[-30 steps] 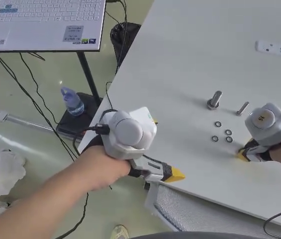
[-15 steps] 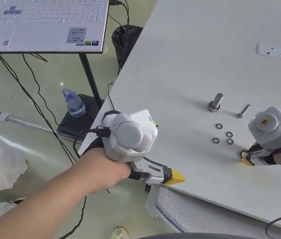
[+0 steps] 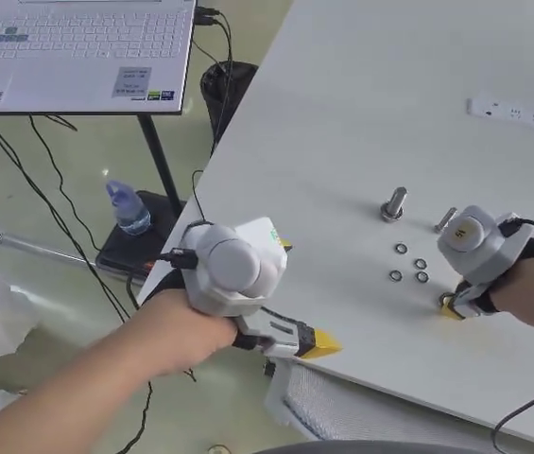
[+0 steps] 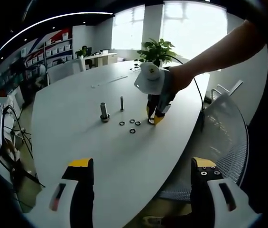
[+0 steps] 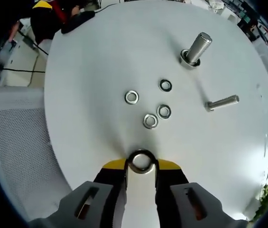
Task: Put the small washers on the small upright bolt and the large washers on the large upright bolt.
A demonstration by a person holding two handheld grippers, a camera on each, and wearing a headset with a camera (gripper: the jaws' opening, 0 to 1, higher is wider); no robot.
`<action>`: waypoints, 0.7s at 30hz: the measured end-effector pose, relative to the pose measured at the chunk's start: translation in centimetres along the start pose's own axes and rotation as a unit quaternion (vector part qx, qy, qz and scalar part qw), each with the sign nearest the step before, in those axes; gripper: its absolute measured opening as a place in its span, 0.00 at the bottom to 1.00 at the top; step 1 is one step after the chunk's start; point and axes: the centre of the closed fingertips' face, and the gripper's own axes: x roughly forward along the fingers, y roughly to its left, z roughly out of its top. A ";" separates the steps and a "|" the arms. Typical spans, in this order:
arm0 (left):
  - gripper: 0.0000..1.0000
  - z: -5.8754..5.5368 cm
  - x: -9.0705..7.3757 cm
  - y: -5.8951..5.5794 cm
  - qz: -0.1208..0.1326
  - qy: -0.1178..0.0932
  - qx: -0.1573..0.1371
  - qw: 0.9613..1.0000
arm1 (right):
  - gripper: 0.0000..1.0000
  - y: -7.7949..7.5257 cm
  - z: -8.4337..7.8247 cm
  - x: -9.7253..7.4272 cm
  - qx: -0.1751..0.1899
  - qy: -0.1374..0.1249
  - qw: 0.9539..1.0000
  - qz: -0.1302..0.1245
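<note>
Right gripper [image 5: 142, 167]: jaws clamped from both sides on a large washer [image 5: 142, 161], which sits right at the yellow tips.
Large washer: down at the table [image 3: 342, 113] surface; whether it rests on the table or is just off it cannot be told. It lies on the person's side of the large upright bolt [image 5: 195, 50], beyond the loose washers from that bolt.
Right gripper, head view [image 3: 456, 305]: tips point down at the table, nearer the table's front edge than the large upright bolt.
Loose washers [image 5: 150, 120]: four flat on the table in a small cluster between the large upright bolt and the held washer, none touching another. Their sizes are too small to sort.
Large upright bolt: stands on its head with the thread up, with nothing on its shank.
Small upright bolt [image 4: 121, 103]: just beside the large upright bolt, apart from it, also bare.
Left gripper [image 4: 142, 164]: jaws wide apart with nothing between them, at the table's near edge and well apart from the large upright bolt, which it faces.
Power strip [image 3: 517, 113]: on the table, far beyond the large upright bolt.
Mesh chair [image 5: 20, 142]: below the table edge, on the person's side of the bolt.
Laptop [image 3: 77, 47]: off the table on a stand, far from the large upright bolt.
Water bottle [image 3: 127, 206]: on the floor, below the laptop.
</note>
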 end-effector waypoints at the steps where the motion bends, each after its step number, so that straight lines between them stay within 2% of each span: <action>1: 0.83 0.1 0.0 0.1 0.001 0.000 -0.001 1.000 | 0.21 0.0 0.1 0.0 -0.014 0.000 1.000 0.000; 3: 0.83 0.3 0.0 0.1 0.003 -0.001 -0.002 1.000 | 0.21 -0.1 0.0 0.0 -0.010 0.003 1.000 0.001; 8: 0.82 0.6 0.1 -0.3 0.005 -0.005 -0.005 1.000 | 0.20 -0.1 0.1 0.0 -0.029 0.007 1.000 0.008; 10: 0.82 0.7 0.1 -0.4 0.005 -0.006 -0.007 1.000 | 0.20 -0.2 0.2 -0.1 -0.001 -0.014 1.000 0.016; 16: 0.82 0.5 0.0 -0.6 0.004 -0.004 -0.010 1.000 | 0.21 0.1 -0.2 -0.2 -0.003 -0.015 1.000 0.022; 21: 0.82 0.1 -0.1 -0.4 0.002 -0.001 -0.010 1.000 | 0.21 0.0 0.3 -0.7 0.006 -0.020 0.999 0.027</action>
